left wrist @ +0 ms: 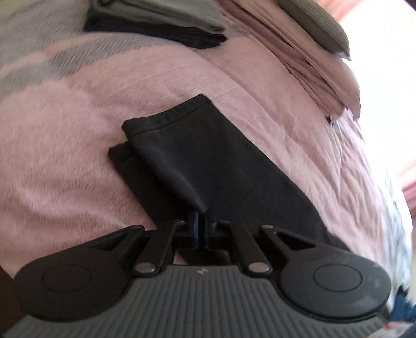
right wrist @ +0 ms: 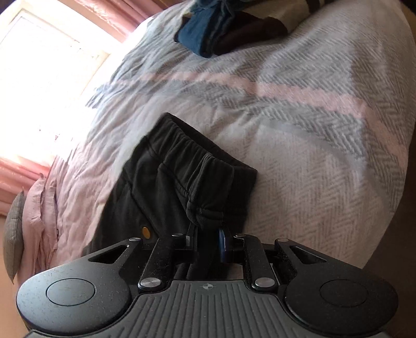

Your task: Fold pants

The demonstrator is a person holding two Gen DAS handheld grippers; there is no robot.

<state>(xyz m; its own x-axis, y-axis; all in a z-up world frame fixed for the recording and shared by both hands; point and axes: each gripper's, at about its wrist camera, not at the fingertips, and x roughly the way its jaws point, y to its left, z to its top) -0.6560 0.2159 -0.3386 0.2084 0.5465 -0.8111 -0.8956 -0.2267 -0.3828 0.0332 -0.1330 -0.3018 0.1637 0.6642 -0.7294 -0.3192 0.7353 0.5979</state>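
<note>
Dark grey pants [left wrist: 208,156] lie on a pink and grey blanket on a bed. In the left wrist view the leg ends with their stitched hems [left wrist: 166,117] point away from me, one leg stacked on the other. My left gripper [left wrist: 201,221] is shut on a fold of the leg fabric near its fingertips. In the right wrist view the elastic waistband [right wrist: 192,166] bunches upward, and my right gripper [right wrist: 208,231] is shut on the waistband's edge. A small orange button or rivet [right wrist: 145,232] shows on the pants beside the left finger.
Folded dark and grey garments [left wrist: 161,23] are stacked at the far end of the bed, with pink pillows [left wrist: 299,52] and a grey cushion [left wrist: 319,23] to their right. Blue and brown clothes [right wrist: 221,28] lie on the blanket [right wrist: 312,130]. A bright window [right wrist: 39,78] has pink curtains.
</note>
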